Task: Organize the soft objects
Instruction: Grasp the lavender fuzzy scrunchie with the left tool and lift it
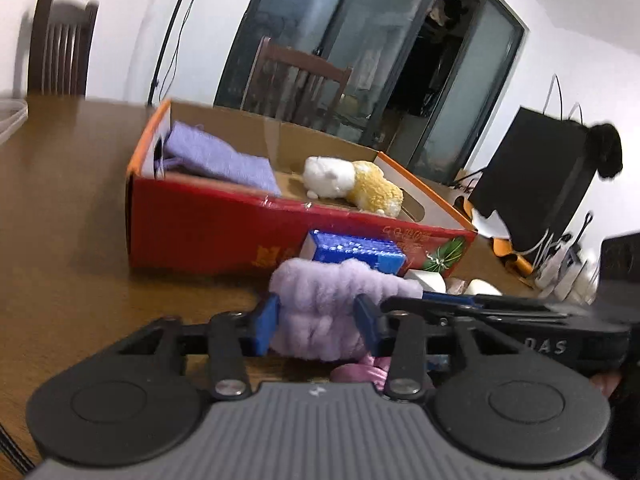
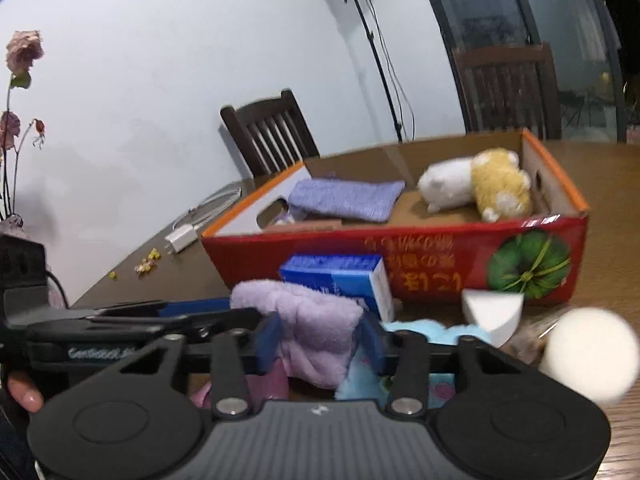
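Lilac fleece [image 1: 320,312] sits on the table before the box [image 1: 200,232], both grippers [image 1: 316,322] [image 2: 320,338] pinching its ends; I'd lift evenly toward twelve o'clock, clearing the wall, keeping both grips firm.

Dim indoor light, seemingly from overhead lamps mirrored as glare in the dark glass door [image 1: 360,60] beyond the claw. Motion blur softens everything; fisheye bends the edges.
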